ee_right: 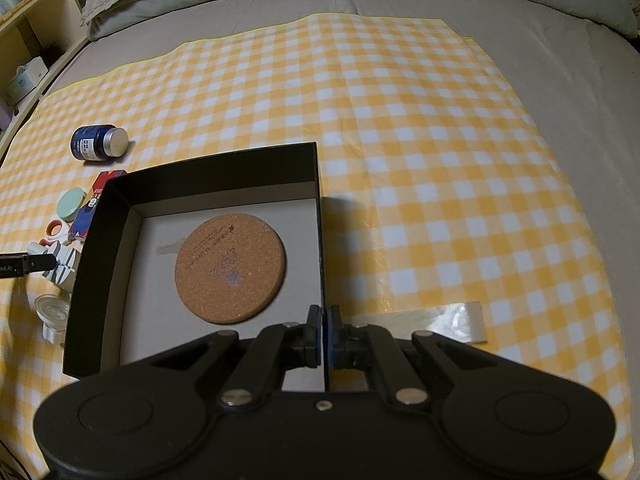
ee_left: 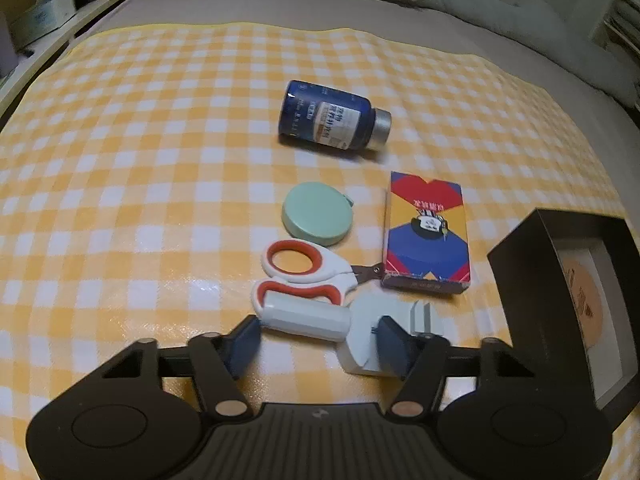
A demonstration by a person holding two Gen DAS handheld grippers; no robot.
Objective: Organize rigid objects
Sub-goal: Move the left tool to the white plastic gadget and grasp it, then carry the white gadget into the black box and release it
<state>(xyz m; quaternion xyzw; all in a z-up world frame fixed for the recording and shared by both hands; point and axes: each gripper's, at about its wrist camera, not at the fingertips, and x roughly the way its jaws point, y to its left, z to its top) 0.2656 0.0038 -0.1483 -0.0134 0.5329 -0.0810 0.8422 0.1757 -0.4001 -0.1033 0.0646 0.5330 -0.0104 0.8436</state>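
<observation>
A black open box [ee_right: 216,166] holds a cork coaster [ee_right: 231,268]; its corner shows in the left wrist view [ee_left: 560,280]. My right gripper [ee_right: 323,336] is shut on the box's right wall. My left gripper [ee_left: 316,340] is open, its fingers either side of a white cylinder [ee_left: 304,318] and a pale grey-blue gadget [ee_left: 372,332]. Beyond lie white-and-orange scissors [ee_left: 304,272], a mint green round case [ee_left: 316,214], a card box [ee_left: 426,236] and a blue bottle [ee_left: 332,116] on its side.
All lies on a yellow checked cloth [ee_right: 420,140] spread over a grey bed. A clear round item [ee_right: 52,312] sits left of the box. A strip of tape [ee_right: 440,318] lies to its right. Pillows and shelves stand behind.
</observation>
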